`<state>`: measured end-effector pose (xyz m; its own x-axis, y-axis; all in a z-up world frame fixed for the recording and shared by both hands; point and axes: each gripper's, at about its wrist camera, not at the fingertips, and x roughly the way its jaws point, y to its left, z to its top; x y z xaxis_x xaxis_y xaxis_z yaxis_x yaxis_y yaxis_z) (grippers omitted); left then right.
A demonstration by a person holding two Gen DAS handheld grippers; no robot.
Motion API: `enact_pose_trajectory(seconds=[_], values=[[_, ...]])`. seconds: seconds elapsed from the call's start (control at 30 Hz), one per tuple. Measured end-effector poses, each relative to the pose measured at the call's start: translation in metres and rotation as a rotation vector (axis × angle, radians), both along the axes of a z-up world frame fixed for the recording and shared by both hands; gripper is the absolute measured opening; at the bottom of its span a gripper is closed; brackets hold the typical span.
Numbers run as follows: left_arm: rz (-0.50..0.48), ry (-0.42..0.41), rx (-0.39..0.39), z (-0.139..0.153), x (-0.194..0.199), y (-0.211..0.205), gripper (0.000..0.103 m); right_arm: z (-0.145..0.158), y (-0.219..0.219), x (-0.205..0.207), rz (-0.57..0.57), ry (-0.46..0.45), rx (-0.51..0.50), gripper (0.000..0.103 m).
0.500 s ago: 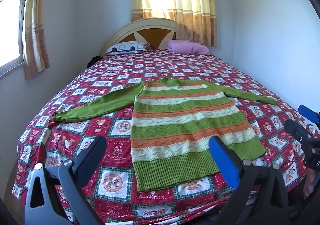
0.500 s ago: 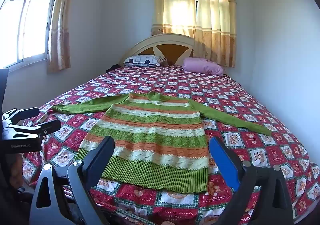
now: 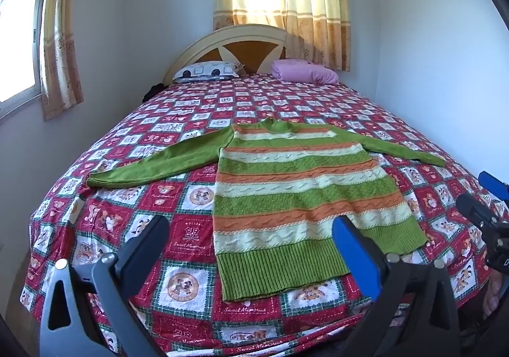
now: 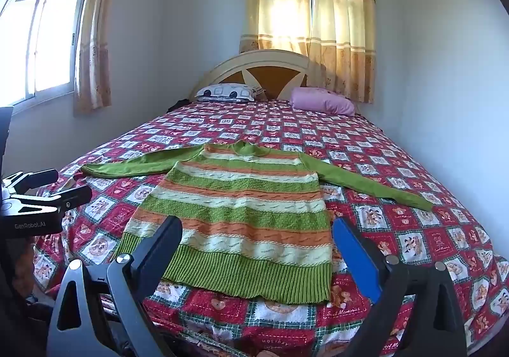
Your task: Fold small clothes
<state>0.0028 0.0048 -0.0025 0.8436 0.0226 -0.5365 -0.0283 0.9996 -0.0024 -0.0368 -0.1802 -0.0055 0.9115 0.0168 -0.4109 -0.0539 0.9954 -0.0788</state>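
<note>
Ahead of both spread grippers, left gripper (image 3: 251, 249) and right gripper (image 4: 257, 245), the sweater (image 3: 296, 195) is laid flat, hem nearest, long axis pointing away.

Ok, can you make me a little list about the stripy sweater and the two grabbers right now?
sweater: green, orange and cream stripes, lying flat on the bed, not folded
sleeves: both spread out to the sides
left gripper: fingers wide apart, holding nothing, near the sweater's hem
right gripper: fingers wide apart, holding nothing
pillows: a patterned pillow and a pink pillow by the headboard
</note>
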Motion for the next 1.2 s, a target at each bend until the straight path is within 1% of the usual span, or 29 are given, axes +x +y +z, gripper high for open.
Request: enact_pose_trajectory(seconds=[1.2], values=[[0.015,0.013,-0.007,-0.0047,0.0016,0.0065,0.103,-0.0035,-0.0003,0.0021,-0.001,0.014,0.003,0.096]])
